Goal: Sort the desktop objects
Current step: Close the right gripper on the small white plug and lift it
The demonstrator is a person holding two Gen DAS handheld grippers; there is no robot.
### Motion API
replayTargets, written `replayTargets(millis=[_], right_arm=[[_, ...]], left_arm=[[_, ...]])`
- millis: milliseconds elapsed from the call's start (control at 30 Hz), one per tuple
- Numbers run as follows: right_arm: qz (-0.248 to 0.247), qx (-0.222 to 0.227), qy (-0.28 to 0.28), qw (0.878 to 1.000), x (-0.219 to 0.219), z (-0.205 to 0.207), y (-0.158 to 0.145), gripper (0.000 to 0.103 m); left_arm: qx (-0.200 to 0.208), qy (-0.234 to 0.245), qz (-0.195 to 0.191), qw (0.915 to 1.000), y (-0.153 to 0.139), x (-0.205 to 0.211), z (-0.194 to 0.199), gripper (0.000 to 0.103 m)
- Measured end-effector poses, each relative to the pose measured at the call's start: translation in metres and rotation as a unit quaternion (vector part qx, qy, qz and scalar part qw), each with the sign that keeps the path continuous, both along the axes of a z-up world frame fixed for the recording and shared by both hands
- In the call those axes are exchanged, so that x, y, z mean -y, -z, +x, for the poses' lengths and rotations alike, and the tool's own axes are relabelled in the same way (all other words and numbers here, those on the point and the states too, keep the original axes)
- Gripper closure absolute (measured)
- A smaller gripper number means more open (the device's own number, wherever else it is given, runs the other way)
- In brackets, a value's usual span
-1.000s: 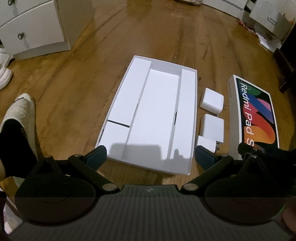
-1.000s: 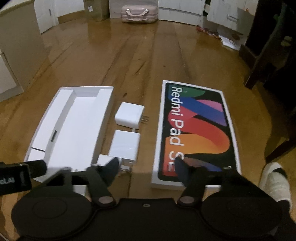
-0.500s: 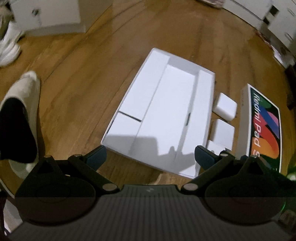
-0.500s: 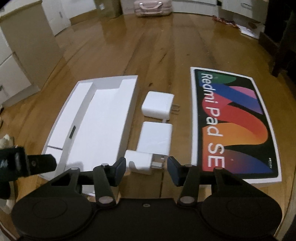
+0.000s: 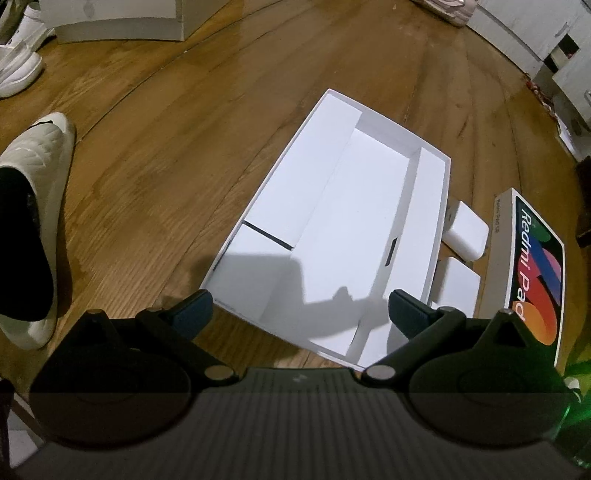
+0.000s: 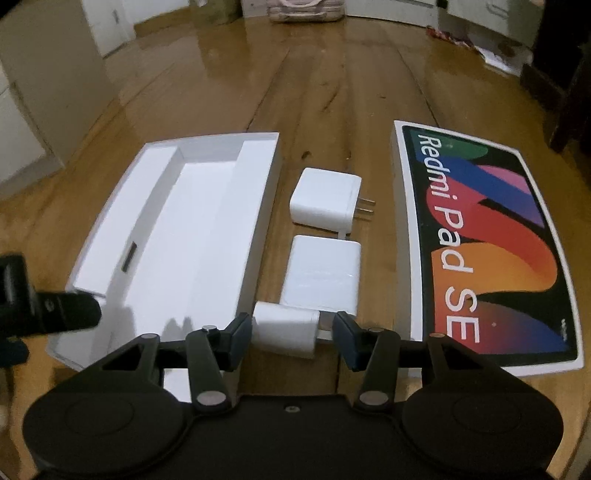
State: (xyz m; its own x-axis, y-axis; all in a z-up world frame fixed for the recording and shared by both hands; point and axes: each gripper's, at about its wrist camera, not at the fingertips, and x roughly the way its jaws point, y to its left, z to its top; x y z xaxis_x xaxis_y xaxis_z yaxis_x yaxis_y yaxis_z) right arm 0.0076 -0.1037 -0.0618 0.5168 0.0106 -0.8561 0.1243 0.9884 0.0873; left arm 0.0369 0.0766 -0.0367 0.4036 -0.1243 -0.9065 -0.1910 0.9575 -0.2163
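An open white box tray (image 5: 436, 206) (image 6: 258, 192) lies on the wooden floor. To its right lie three white chargers in a row: a far one with prongs (image 6: 325, 195) (image 5: 465, 232), a middle flat one (image 6: 323, 273) (image 5: 458, 284), and a small near one (image 6: 286, 328). The Redmi Pad SE lid (image 6: 487, 243) (image 5: 535, 269) lies further right. My right gripper (image 6: 291, 338) is open with its jaws on either side of the small near charger, not closed on it. My left gripper (image 5: 299, 312) is open and empty above the tray's near end.
A foot in a white slipper (image 5: 33, 229) stands at the left. White cabinets (image 5: 110, 18) and white shoes (image 5: 18, 70) stand at the far left. A pink suitcase (image 6: 306, 9) and white furniture line the far wall. A dark chair leg (image 6: 569, 103) is at the right.
My right gripper has moved left and forward, from over the lid's corner to straddle the small near charger. My left gripper has swung left, so the tray has shifted right in its view.
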Motion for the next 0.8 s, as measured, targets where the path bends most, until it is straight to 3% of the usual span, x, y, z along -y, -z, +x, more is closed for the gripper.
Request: replayTargets(millis=[167, 233, 300, 367, 400, 433, 567, 700, 800], right_arm=[[-0.012, 0.008, -0.004, 1.000, -0.003, 0.003, 0.001, 0.048], [-0.015, 0.014, -0.008, 1.000, -0.004, 0.003, 0.001, 0.056], [-0.024, 0.018, -0.013, 0.999, -0.007, 0.003, 0.001, 0.058], [-0.035, 0.024, -0.022, 0.999, -0.011, 0.003, 0.000, 0.070], [-0.037, 0.026, -0.027, 0.999, -0.012, 0.002, 0.000, 0.084], [-0.042, 0.026, -0.028, 0.998, -0.012, 0.002, 0.000, 0.085], [-0.047, 0.029, -0.030, 0.998, -0.011, 0.001, 0.000, 0.085], [-0.033, 0.019, -0.012, 0.999, -0.005, 0.003, -0.001, 0.060], [-0.032, 0.012, 0.004, 0.999, 0.001, 0.003, 0.000, 0.055]], left_arm=[[-0.004, -0.007, -0.009, 0.9999, 0.002, -0.003, 0.000, 0.000], [-0.005, -0.008, -0.010, 0.9999, 0.003, -0.005, 0.000, 0.000], [-0.008, -0.010, -0.011, 0.9999, 0.004, -0.005, 0.001, 0.000], [-0.010, -0.011, -0.012, 0.9998, 0.005, -0.004, 0.000, 0.000], [-0.011, -0.010, -0.014, 0.9998, 0.005, -0.004, 0.000, 0.000], [-0.011, -0.008, -0.014, 0.9998, 0.005, -0.004, 0.001, 0.000], [-0.011, -0.003, -0.011, 0.9999, 0.005, -0.002, 0.001, 0.000], [-0.012, -0.006, -0.013, 0.9998, 0.005, -0.002, 0.001, 0.000], [-0.009, -0.008, -0.013, 0.9998, 0.004, -0.002, 0.001, 0.000]])
